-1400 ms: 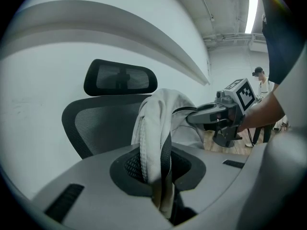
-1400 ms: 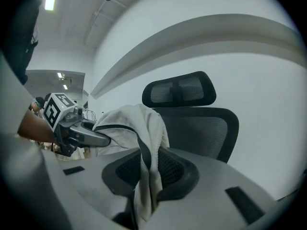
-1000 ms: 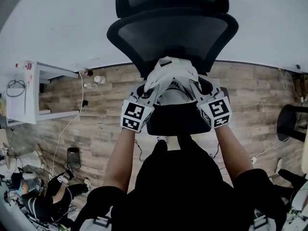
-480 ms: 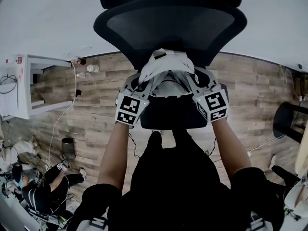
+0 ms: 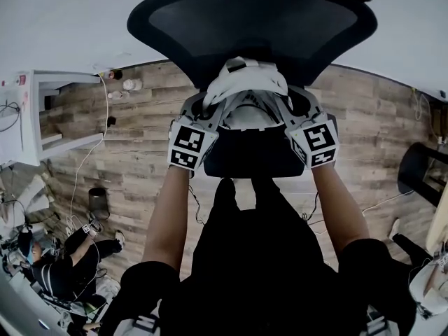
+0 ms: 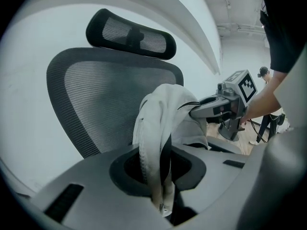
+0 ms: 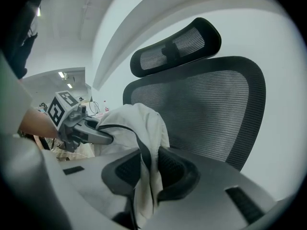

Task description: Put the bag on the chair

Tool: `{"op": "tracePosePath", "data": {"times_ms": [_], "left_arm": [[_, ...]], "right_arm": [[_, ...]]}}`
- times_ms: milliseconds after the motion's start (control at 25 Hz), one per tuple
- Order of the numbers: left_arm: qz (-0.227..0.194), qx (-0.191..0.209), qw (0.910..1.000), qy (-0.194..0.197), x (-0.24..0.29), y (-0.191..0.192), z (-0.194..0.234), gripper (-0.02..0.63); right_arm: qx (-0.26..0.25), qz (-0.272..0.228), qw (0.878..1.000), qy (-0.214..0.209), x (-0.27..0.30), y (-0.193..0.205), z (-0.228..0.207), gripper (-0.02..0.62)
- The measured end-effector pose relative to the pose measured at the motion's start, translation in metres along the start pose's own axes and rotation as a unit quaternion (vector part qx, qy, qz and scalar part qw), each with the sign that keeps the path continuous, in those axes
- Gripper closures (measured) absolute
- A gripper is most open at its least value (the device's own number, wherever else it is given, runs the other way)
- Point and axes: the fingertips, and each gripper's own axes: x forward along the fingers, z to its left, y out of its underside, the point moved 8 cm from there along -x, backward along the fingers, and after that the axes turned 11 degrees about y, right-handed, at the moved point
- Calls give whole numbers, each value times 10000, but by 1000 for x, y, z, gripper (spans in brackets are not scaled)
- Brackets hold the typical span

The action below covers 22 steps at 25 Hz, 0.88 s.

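Clamping bag (image 5: 245,89), chair (image 5: 252,26) top cut off

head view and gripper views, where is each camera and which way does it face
Head view: on the head, looking steeply down at chair and bag; forearms, torso, left gripper, right gripper show.
Left gripper view: on the left gripper, facing the backrest; its jaws pinch the bag.
Right gripper view: mirrored from the right; jaws also on the bag.
Shared: each gripper view shows the other gripper.
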Motion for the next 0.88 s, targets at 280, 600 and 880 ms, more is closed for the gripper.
{"op": "tracePosePath", "data": {"times_ms": [280,600,880], "left_arm": [[-240,-4,9997,36,9,1,4,529],[-466,-116,9988,131,15,5,2,531],[-480,-14,9988,38,13,9,0,529]], "right_arm": [[149,-97,9998,70,3,9,-7,511],[364,-225,9991,73,2,19,-9,512],[233,-325,9990,189,3,21,-1,512]]}}
